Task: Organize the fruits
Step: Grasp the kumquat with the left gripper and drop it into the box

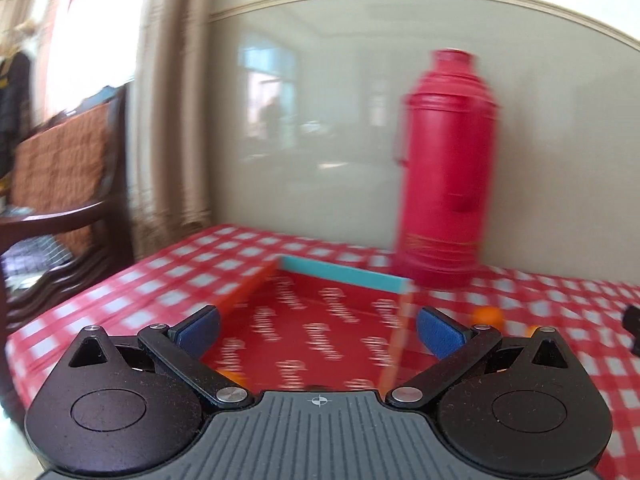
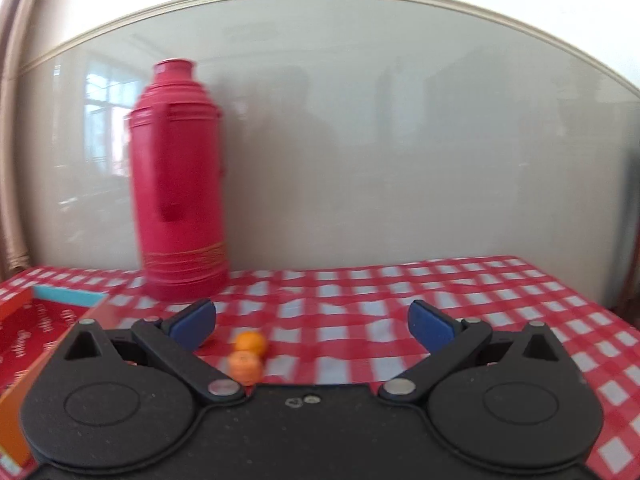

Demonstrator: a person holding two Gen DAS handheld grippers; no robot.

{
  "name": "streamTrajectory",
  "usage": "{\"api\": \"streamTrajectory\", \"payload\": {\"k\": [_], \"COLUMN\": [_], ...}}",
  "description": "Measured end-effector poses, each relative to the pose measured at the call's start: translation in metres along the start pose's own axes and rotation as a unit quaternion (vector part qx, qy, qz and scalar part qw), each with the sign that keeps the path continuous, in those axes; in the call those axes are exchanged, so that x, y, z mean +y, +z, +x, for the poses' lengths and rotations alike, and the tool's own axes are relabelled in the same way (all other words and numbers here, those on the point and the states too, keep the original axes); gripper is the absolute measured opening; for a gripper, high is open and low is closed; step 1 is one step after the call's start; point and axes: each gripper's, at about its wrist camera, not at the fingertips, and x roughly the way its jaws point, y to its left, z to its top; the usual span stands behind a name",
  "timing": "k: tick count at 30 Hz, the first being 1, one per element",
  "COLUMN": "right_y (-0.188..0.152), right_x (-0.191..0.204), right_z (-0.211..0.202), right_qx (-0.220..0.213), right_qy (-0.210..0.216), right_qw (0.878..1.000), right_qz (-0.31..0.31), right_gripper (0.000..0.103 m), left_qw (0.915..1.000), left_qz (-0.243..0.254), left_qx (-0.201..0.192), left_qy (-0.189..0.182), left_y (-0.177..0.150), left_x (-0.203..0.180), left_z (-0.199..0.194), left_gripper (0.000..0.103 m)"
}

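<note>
While splayed, right tongs face 2 oranges.

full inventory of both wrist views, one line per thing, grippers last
thermos: 1, red, upright at the back of the table by the wall
box: 1, red inside with an orange side wall and a teal end wall, open, left of the thermos
oranges: 2 clearly seen, orange, on the cloth right of the box, close together; an orange blur at the box's near left corner may be another
tablecloth: 1, red and white check, covers the table
chair: 1, dark wood with a brown patterned back, left of the table
curtain: 1, beige, behind the chair
left gripper: 1, black with blue pads, open, over the box
right gripper: 1, black with blue pads, open, near the oranges
</note>
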Motion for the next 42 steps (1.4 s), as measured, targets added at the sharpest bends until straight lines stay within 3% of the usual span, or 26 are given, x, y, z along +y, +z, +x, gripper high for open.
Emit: {"api": "streamTrajectory", "payload": {"k": [5, 12, 14, 23, 24, 26, 27, 35, 42], "right_y": [-0.003, -0.007, -0.006, -0.007, -0.006, -0.006, -0.006, -0.006, -0.006], "right_x": [-0.032, -0.065, -0.069, -0.087, -0.087, -0.086, -0.084, -0.085, -0.085], "right_z": [-0.003, -0.007, -0.01, -0.008, -0.008, -0.008, -0.008, -0.008, -0.008], "right_qx": [-0.01, -0.006, -0.01, 0.004, 0.005, 0.004, 0.006, 0.005, 0.006], "right_qy": [-0.09, -0.086, -0.088, -0.074, -0.071, -0.066, -0.064, -0.051, -0.044], "right_qw": [0.996, 0.996, 0.995, 0.995, 0.995, 0.995, 0.995, 0.996, 0.996], "right_qz": [0.011, 0.038, 0.038, 0.07, 0.072, 0.073, 0.071, 0.072, 0.079], "right_gripper": [0.097, 0.097, 0.097, 0.097, 0.097, 0.097, 0.097, 0.097, 0.097], "left_qw": [0.9973, 0.9938, 0.9922, 0.9895, 0.9894, 0.9872, 0.9856, 0.9855, 0.987], "left_qz": [0.054, 0.065, 0.064, 0.068, 0.071, 0.074, 0.073, 0.1, 0.154], "left_qx": [0.028, 0.078, 0.095, 0.121, 0.12, 0.131, 0.141, 0.129, 0.045], "left_qy": [-0.04, -0.045, -0.05, -0.041, -0.042, -0.052, -0.059, -0.047, -0.007], "left_y": [-0.009, -0.015, -0.018, -0.027, -0.027, -0.028, -0.03, -0.035, -0.035], "left_x": [-0.058, -0.097, -0.102, -0.114, -0.116, -0.119, -0.121, -0.129, -0.141], "left_z": [0.014, 0.05, 0.06, 0.095, 0.096, 0.1, 0.103, 0.097, 0.068], "left_gripper": [0.103, 0.1, 0.078, 0.077, 0.075, 0.042, 0.037, 0.035, 0.033]}}
